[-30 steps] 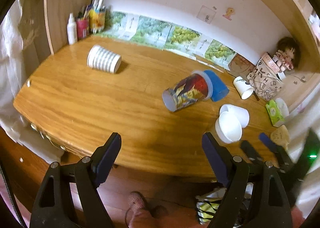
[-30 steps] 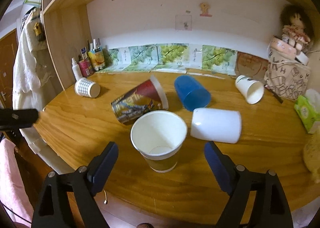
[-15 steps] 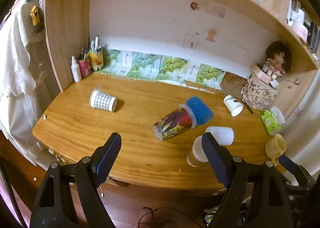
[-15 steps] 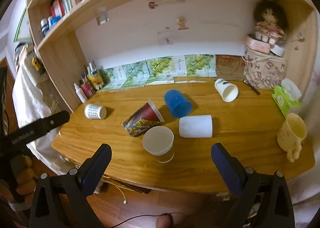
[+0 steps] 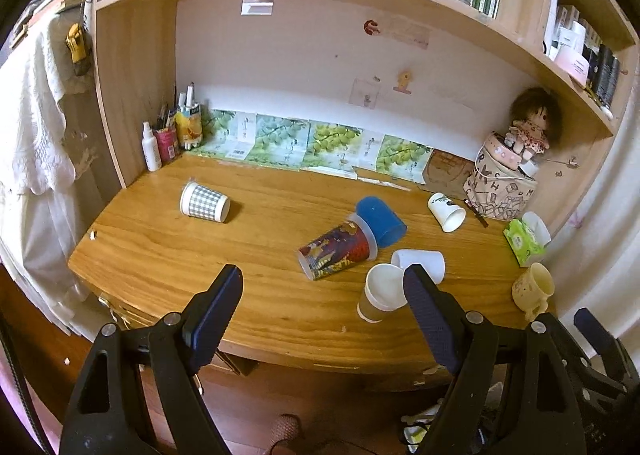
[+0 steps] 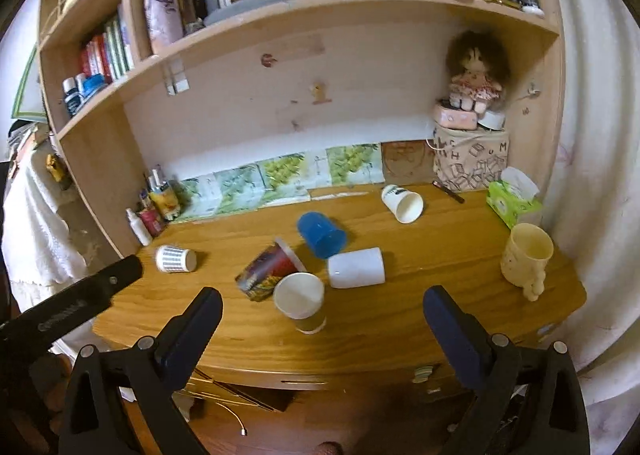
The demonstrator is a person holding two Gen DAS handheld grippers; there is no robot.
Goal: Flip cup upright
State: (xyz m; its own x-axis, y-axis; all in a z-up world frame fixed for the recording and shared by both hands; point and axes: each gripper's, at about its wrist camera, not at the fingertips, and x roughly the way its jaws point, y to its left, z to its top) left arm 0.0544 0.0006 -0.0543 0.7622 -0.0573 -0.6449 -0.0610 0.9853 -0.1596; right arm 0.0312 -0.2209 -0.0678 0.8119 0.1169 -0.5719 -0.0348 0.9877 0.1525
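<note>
Both claws hang off the near edge of the desk (image 6: 400, 335), the left claw (image 5: 324, 319) and the right claw (image 6: 322, 335) each spread wide and holding nothing. A tan paper cup (image 6: 300, 301) stands upright near the front edge, its white mouth open upward, just beside a printed cup (image 6: 268, 271) lying on its side to its left and a white cup (image 6: 356, 267) lying on its side just beyond. Farther back lies a blue cup (image 6: 320, 235), a checked cup (image 5: 204, 202) lies well apart at far left, and a cream mug (image 6: 526, 255) stands at right.
</note>
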